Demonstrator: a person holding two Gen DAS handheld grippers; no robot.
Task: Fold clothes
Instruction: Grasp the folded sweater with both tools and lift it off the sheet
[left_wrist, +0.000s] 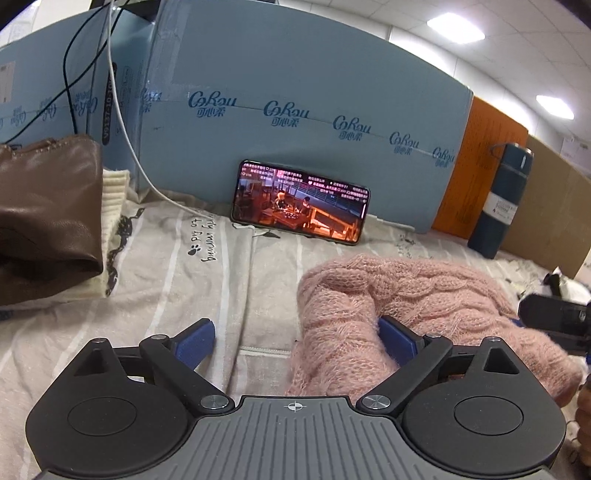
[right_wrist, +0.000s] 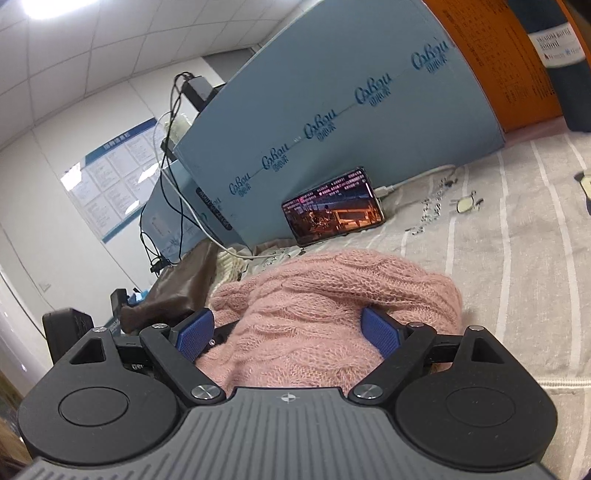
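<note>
The pink sweater (right_wrist: 332, 306) lies bunched on the striped sheet (left_wrist: 207, 280) covering the surface, in front of the blue box (left_wrist: 314, 122). Its loose, fuzzy knit looks likely to snag or stretch, and a pull on one layer could undo the bundle or drag it toward the phone (left_wrist: 301, 203) propped against the box. The right gripper (right_wrist: 288, 332) is low over the sweater, jaws spread around a thick fold. The left gripper (left_wrist: 295, 332) sits at the sweater's left edge, jaws spread, one finger tucked in.
</note>
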